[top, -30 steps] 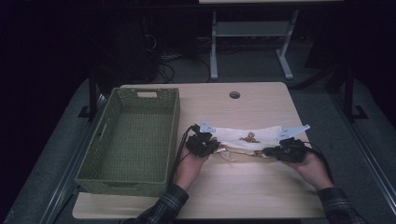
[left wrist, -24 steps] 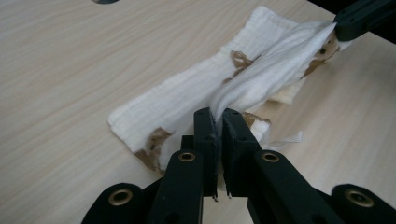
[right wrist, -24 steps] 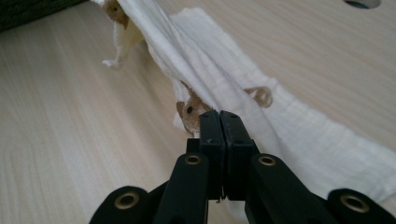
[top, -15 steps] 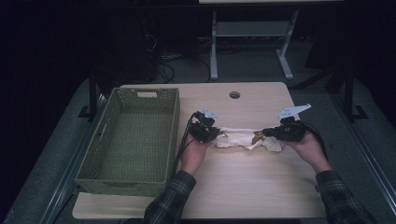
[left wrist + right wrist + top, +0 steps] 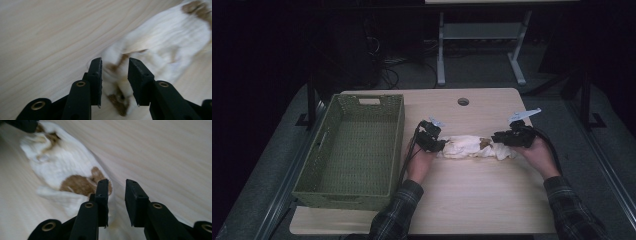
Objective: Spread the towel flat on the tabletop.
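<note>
Lying along the middle of the light wooden table (image 5: 472, 200): one white cloth with brown patches (image 5: 472, 147), bunched into a long narrow roll, to the right of the green woven basket (image 5: 357, 150) and apart from it.

Left gripper (image 5: 438, 145): at the cloth's left end. Its jaws have just been opening; the left gripper view shows them a narrow gap apart (image 5: 115, 70), with a fold of the cloth in the gap but the pads not pressing on it.

Right gripper (image 5: 498, 138): at the cloth's right end. Its jaws have likewise just been opening; the right gripper view shows a narrow gap (image 5: 117, 190) over bare table, the cloth (image 5: 67, 170) lying against the outside of one jaw, nothing held.

Change since a second ago: the cloth was then spread wider and looser across the table, with both grippers nearer the person's edge. Half a second ago it was already gathered between the two grippers. Now it is a tighter roll, and both grippers have let go of its ends.

Basket: unmoved, on the left part of the table.
</note>
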A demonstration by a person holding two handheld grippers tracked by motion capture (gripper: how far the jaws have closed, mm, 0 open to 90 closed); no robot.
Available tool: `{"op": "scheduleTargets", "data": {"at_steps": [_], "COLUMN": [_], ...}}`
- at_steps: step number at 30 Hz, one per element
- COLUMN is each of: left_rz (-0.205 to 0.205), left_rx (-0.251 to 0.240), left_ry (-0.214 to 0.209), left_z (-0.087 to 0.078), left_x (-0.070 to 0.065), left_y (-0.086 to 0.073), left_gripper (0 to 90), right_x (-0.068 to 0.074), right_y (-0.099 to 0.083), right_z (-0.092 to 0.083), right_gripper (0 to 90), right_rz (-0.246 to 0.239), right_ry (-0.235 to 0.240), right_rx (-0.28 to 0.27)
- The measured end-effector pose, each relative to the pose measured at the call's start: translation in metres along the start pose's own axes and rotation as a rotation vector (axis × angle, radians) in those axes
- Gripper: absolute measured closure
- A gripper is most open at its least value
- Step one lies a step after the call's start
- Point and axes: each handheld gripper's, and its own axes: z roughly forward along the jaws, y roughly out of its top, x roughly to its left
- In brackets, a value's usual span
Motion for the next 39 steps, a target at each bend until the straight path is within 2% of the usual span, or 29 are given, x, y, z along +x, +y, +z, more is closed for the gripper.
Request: {"op": "scheduleTargets", "data": {"at_steps": [2, 4, 6, 9, 12, 15, 17, 20, 23, 26, 28, 30, 32, 33, 34, 39], "left_rz": [0.016, 0.04, 0.06, 0.097, 0.113, 0.126, 0.117, 0.127, 0.12, 0.098, 0.077, 0.072, 0.046, 0.049, 0.034, 0.024], "left_rx": [-0.02, -0.038, -0.061, -0.041, -0.017, -0.003, -0.002, 0.03, 0.033, 0.002, -0.019, -0.036, -0.052, -0.059, -0.064, -0.075], "left_ry": [-0.013, -0.035, -0.073, -0.094, -0.127, -0.135, -0.138, -0.146, -0.156, -0.164, -0.176, -0.174, -0.186, -0.189, -0.196, -0.204], "left_z": [-0.007, -0.013, -0.015, -0.008, 0.005, 0.015, 0.019, 0.025, 0.025, 0.016, 0.007, -0.002, -0.011, -0.014, -0.016, -0.026], "left_x": [-0.006, -0.012, -0.018, -0.024, -0.028, -0.031, -0.032, -0.028, -0.025, -0.021, -0.02, -0.019, -0.018, -0.018, -0.018, -0.019], "left_y": [0.002, 0.003, 0.004, 0.004, 0.002, 0.0, 0.0, -0.002, -0.005, -0.006, -0.007, -0.009, -0.013, -0.015, -0.017, -0.025], "left_gripper": [61.8, 61.6, 61.5, 61.2, 60.8, 60.9, 64.1, 76.2, 84.6, 85.4, 85.5, 85.4, 85.4, 85.4, 85.4, 85.2], "right_x": [0.004, 0.009, 0.015, 0.025, 0.033, 0.044, 0.049, 0.057, 0.062, 0.064, 0.063, 0.063, 0.064, 0.064, 0.065, 0.062], "right_y": [0.001, 0.0, -0.002, -0.005, -0.006, -0.007, -0.007, -0.012, -0.018, -0.02, -0.019, -0.018, -0.016, -0.015, -0.014, -0.011], "right_z": [-0.01, -0.015, -0.017, -0.016, -0.011, -0.005, -0.004, -0.004, -0.001, 0.007, 0.013, 0.018, 0.023, 0.025, 0.028, 0.035], "right_gripper": [71.4, 71.4, 71.4, 71.3, 70.4, 70.1, 70.1, 70.0, 68.8, 67.0, 64.8, 64.7, 65.1, 66.1, 67.2, 80.3], "right_rz": [0.014, 0.008, 0.004, -0.006, -0.021, -0.025, -0.029, -0.025, -0.021, -0.038, -0.032, -0.041, -0.033, -0.04, -0.034, -0.038], "right_ry": [0.017, 0.038, 0.053, 0.075, 0.09, 0.107, 0.114, 0.121, 0.119, 0.102, 0.078, 0.058, 0.051, 0.038, 0.032, -0.006], "right_rx": [-0.022, -0.031, -0.027, -0.011, 0.003, 0.02, 0.025, 0.042, 0.074, 0.088, 0.088, 0.08, 0.08, 0.085, 0.083, 0.095]}}
